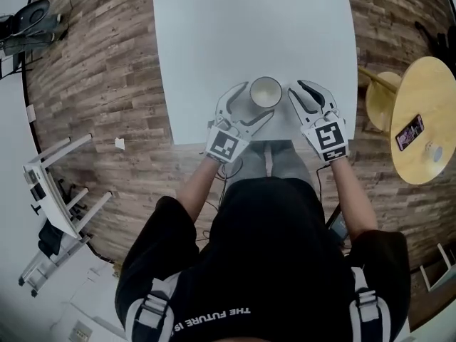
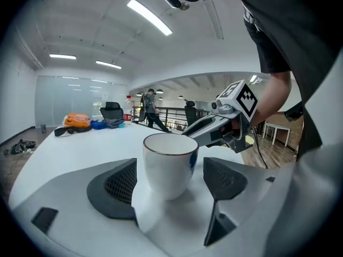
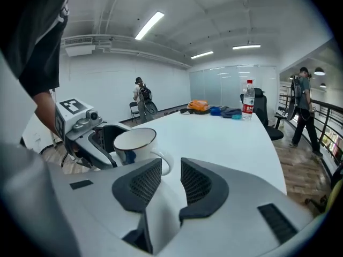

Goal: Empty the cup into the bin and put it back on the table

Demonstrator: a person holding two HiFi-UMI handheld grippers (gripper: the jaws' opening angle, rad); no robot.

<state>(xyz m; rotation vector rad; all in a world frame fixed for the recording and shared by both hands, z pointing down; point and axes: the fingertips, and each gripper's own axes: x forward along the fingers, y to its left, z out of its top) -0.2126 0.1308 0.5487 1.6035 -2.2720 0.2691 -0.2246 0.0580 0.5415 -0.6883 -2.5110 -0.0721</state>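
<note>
A white cup (image 1: 266, 91) with a dark rim stands upright on the white table (image 1: 214, 34), close to its near edge. Its inside looks empty from above. My left gripper (image 1: 256, 102) is open wide, with the cup (image 2: 169, 162) between its pads (image 2: 120, 183) and clear gaps on both sides. My right gripper (image 1: 296, 90) sits just right of the cup. Its jaws stand a narrow gap apart with nothing between them (image 3: 170, 167). The cup (image 3: 134, 141) is ahead and to the left of them, its handle turned toward them.
A round wooden side table (image 1: 427, 120) with a phone (image 1: 410, 132) stands at the right, a stool (image 1: 381, 98) beside it. A white rack (image 1: 57, 198) lies on the wooden floor at the left. A water bottle (image 3: 247, 98) and bags (image 3: 214, 110) sit at the table's far end.
</note>
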